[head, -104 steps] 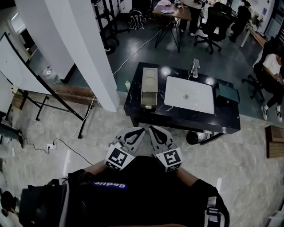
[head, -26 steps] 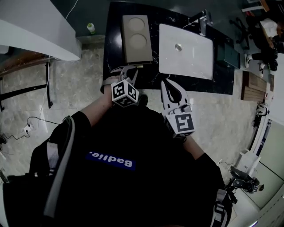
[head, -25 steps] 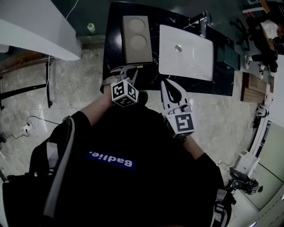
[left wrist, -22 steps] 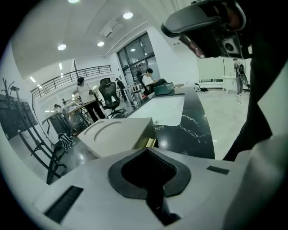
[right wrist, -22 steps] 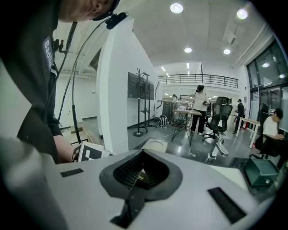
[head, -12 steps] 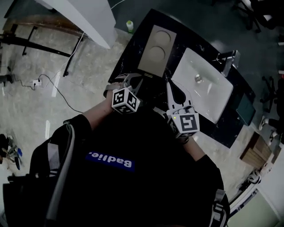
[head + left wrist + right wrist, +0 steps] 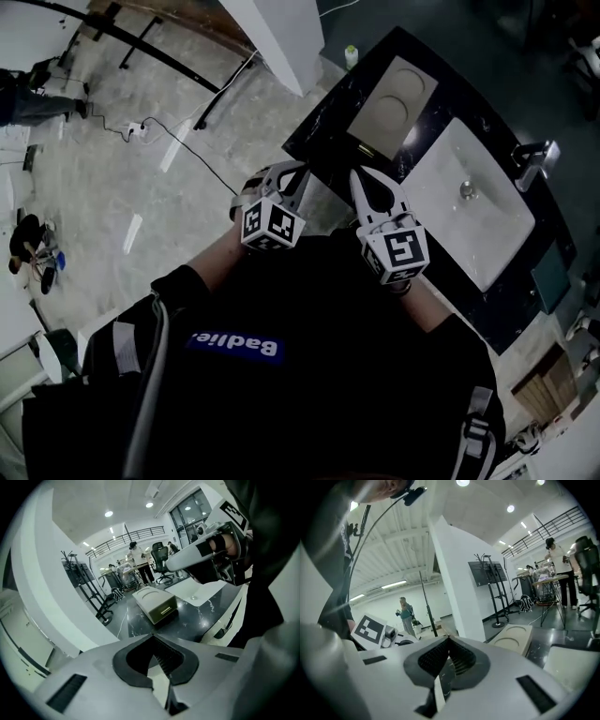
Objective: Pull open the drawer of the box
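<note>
Well, the box (image 7: 394,105) stands in the upper middle of the head view, on the left end of a black counter (image 7: 323,120). It is beige and its top has two shallow round hollows (image 7: 382,116), which show only their own beige surface. Just to the right of the box, the white sink (image 7: 478,234) is set into the same counter, with a tap (image 7: 530,155) at its far side. The basin shows only its drain.

In the left gripper view the box (image 7: 152,597) shows its front, where the drawer (image 7: 165,611) has a narrow slot handle. The drawer front lies flush with the box, so it is shut and I cannot see what it holds.

The left gripper (image 7: 292,174) is at the middle of the head view, at the near corner of the counter and apart from the box. In its own view its jaws are pressed together and grip nothing. The right gripper (image 7: 361,183) is just beside it on the right, over the counter edge. Its jaws are also together and hold nothing. In the right gripper view the box (image 7: 513,639) lies at the right side, beyond the jaw tips.

A white pillar (image 7: 281,33) rises at the upper middle, and a small bottle (image 7: 351,56) stands on the floor near it.
</note>
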Demonstrator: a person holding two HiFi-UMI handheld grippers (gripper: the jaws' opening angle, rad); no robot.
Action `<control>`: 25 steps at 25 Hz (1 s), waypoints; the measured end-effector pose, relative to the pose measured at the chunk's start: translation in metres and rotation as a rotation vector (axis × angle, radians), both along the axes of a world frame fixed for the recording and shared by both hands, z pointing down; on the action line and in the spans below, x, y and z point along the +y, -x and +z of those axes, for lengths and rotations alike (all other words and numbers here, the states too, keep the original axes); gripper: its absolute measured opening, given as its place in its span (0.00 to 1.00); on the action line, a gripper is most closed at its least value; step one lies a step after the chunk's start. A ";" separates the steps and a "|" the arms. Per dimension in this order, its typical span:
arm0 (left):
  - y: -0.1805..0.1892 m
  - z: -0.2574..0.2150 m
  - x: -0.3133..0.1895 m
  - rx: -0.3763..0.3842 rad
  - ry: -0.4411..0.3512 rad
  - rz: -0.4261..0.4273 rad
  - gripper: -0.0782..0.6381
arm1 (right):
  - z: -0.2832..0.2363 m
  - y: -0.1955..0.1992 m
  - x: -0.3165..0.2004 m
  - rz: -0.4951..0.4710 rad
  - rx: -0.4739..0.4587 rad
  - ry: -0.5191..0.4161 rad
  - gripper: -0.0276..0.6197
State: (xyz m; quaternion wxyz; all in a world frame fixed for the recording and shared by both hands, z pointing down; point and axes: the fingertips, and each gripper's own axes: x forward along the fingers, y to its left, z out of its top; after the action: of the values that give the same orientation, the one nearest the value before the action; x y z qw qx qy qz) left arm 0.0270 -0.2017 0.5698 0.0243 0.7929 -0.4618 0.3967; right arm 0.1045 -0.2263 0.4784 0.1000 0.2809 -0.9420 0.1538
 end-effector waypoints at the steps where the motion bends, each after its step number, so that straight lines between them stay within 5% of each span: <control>1: 0.004 -0.005 0.004 0.012 -0.020 0.006 0.11 | -0.003 0.003 0.006 0.009 0.011 -0.014 0.04; 7: 0.047 -0.021 0.064 0.095 -0.106 0.081 0.11 | -0.008 0.040 0.074 0.118 0.078 -0.058 0.04; 13: 0.104 -0.041 0.134 0.287 -0.105 0.128 0.11 | -0.017 0.105 0.188 0.233 0.135 -0.079 0.04; 19: 0.074 -0.113 0.198 0.458 -0.194 0.307 0.11 | -0.043 0.065 0.254 0.456 0.167 -0.128 0.04; 25: 0.048 -0.186 0.257 0.583 -0.315 0.407 0.11 | -0.081 0.037 0.294 0.519 0.129 -0.253 0.04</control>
State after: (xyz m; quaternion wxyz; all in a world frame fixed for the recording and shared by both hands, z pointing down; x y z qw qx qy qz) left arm -0.0206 0.0548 0.3833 -0.0468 0.9419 -0.3240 0.0758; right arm 0.0674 0.0677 0.3969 0.0812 0.5320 -0.8420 0.0375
